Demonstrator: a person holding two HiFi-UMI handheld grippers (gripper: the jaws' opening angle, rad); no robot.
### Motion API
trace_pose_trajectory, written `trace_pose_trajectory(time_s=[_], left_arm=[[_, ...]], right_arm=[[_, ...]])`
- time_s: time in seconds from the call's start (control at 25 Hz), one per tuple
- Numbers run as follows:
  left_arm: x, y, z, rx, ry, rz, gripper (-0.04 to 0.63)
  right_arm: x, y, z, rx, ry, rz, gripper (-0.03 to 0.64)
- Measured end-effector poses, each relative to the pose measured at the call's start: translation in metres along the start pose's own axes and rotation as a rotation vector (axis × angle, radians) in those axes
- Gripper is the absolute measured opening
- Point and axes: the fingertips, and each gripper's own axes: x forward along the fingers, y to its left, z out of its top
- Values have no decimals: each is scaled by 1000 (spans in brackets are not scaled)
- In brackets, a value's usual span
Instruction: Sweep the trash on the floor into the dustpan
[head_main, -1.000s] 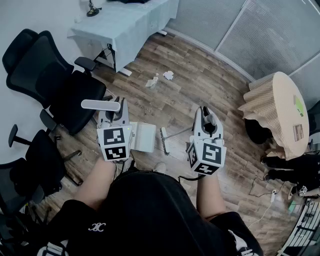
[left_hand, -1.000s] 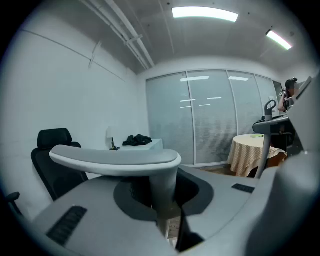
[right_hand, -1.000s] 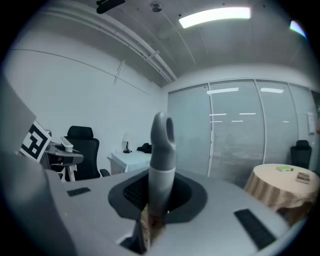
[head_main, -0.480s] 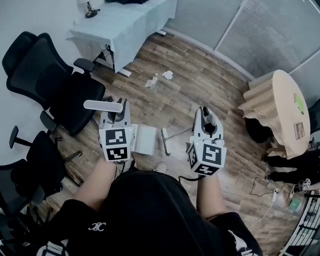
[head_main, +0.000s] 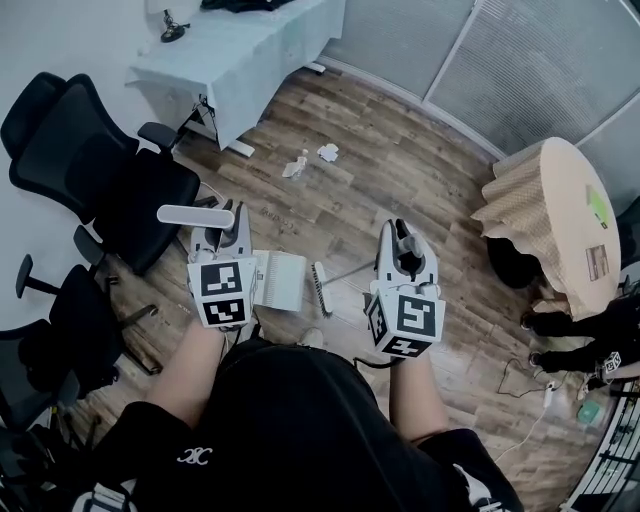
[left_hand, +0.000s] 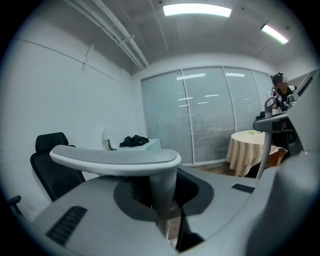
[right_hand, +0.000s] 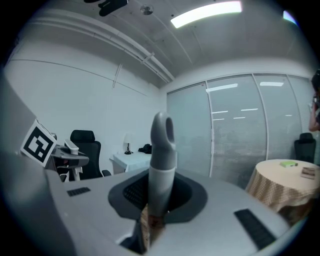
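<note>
Gripped the T-topped dustpan handle (left_hand: 115, 156) in the left gripper (head_main: 230, 225), jaws clamped on its stem. Gripped the broom handle (right_hand: 161, 150) in the right gripper (head_main: 405, 240) the same way, right of the dustpan (head_main: 283, 280). Held the brush head (head_main: 320, 288) just beside the dustpan, low by the wood floor (head_main: 400, 170). Made out no trash inside. Left two crumpled paper scraps (head_main: 295, 165) well beyond the dustpan, near the cloth-covered table (head_main: 250, 50). Judged sweeping not yet begun: carrying both tools over and brushing the scraps in remained.
</note>
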Motion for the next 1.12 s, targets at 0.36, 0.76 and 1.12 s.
trace_pose_trajectory(time_s=[0.36, 0.76, 1.12], left_arm=[[19, -34, 19, 2, -26, -2, 58], [70, -69, 46, 0, -65, -56, 58], [150, -75, 60, -7, -77, -74, 58]], right_arm=[[2, -35, 3, -48, -1, 14, 59], [32, -86, 5, -89, 8, -54, 60], [95, -119, 6, -90, 34, -94, 59]])
